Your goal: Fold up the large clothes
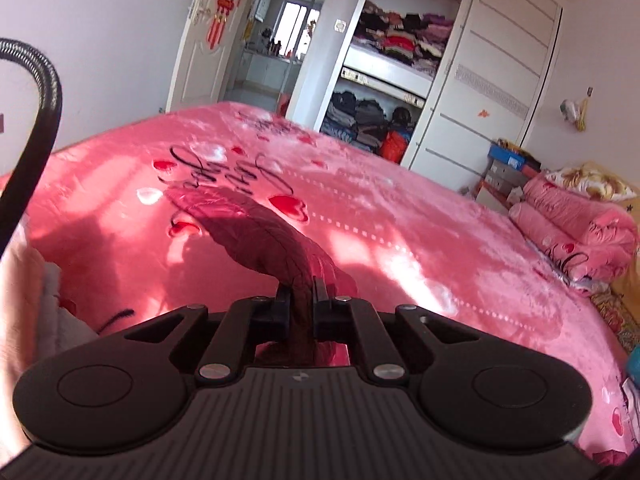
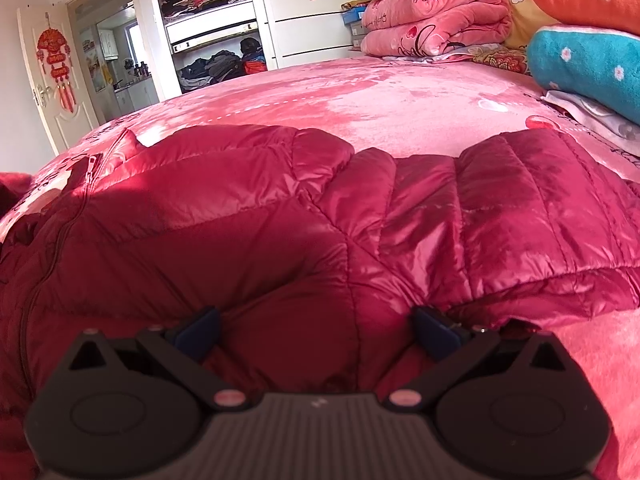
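Observation:
A dark red quilted down jacket lies spread on the pink bedspread, its zipper running down the left. My right gripper is open, its blue-padded fingers pressed against the jacket's near edge with fabric bulging between them. My left gripper is shut on a bunched part of the same jacket, which stretches away from the jaws and drapes onto the bedspread.
A folded pink blanket and pillows sit at the bed's far right. An open wardrobe with stacked clothes and a doorway stand beyond the bed. A black flexible hose curves at the left.

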